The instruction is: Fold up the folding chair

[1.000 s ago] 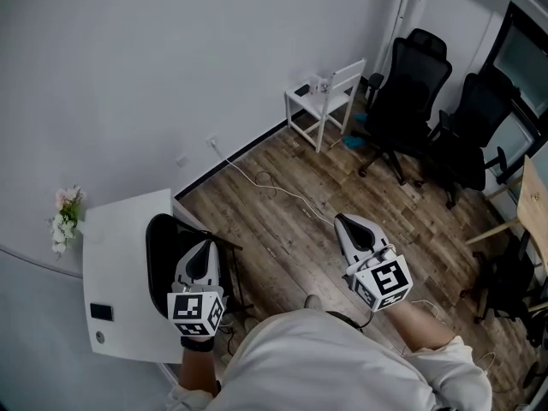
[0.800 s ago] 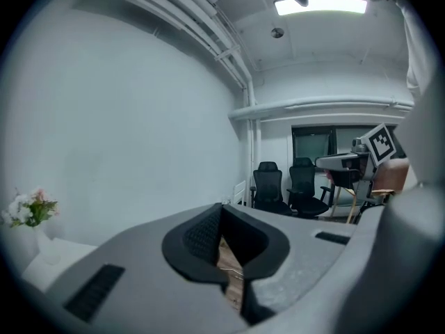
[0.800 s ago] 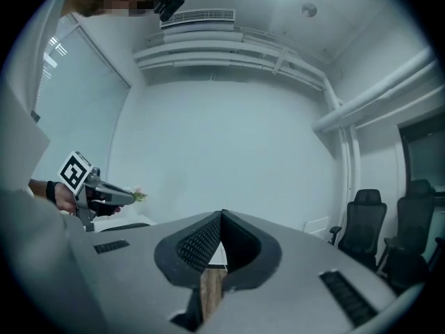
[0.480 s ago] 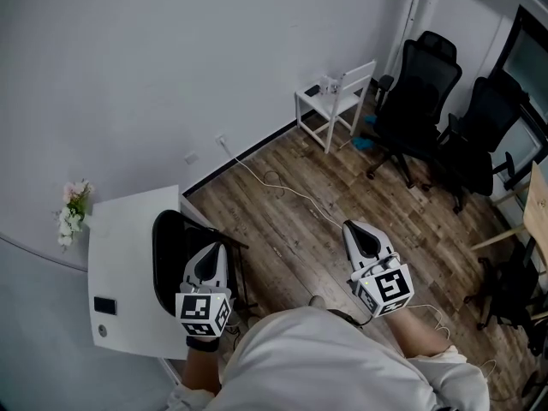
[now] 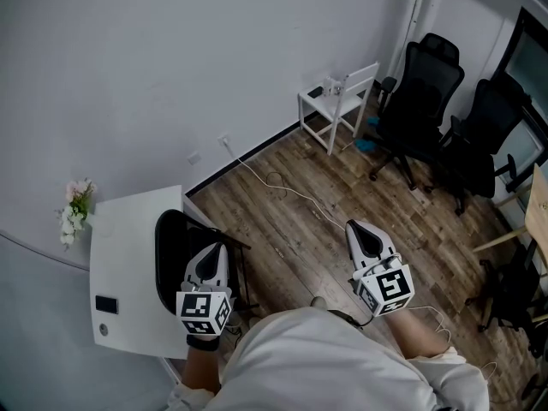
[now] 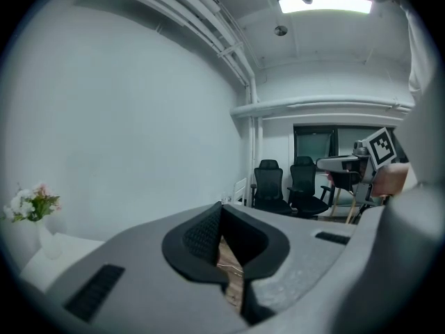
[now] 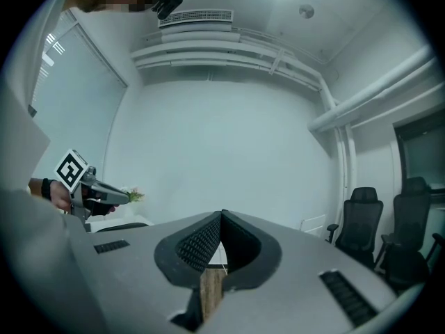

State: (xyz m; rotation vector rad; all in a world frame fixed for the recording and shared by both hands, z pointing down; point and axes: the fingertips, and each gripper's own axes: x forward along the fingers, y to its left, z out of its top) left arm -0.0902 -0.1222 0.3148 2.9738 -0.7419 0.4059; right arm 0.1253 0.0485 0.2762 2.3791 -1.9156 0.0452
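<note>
Two grippers, each with jaws pressed together and empty: left gripper (image 5: 210, 253), right gripper (image 5: 357, 228), both above the wood floor (image 5: 282, 221). One folding chair (image 5: 169, 251): black rounded panel, thin dark tube frame, beneath the left gripper, against the white table (image 5: 124, 247).

White desk (image 5: 128, 247) at lower left by the wall, with flowers (image 5: 73, 211) at its far corner and a small black device (image 5: 105, 305) towards its near edge. A white cable (image 5: 287, 191) trails from the wall across the wood floor (image 5: 282, 238). White chair (image 5: 338, 99) stands against the wall, small items on its seat, with two black office chairs (image 5: 424, 101) just to its right.
</note>
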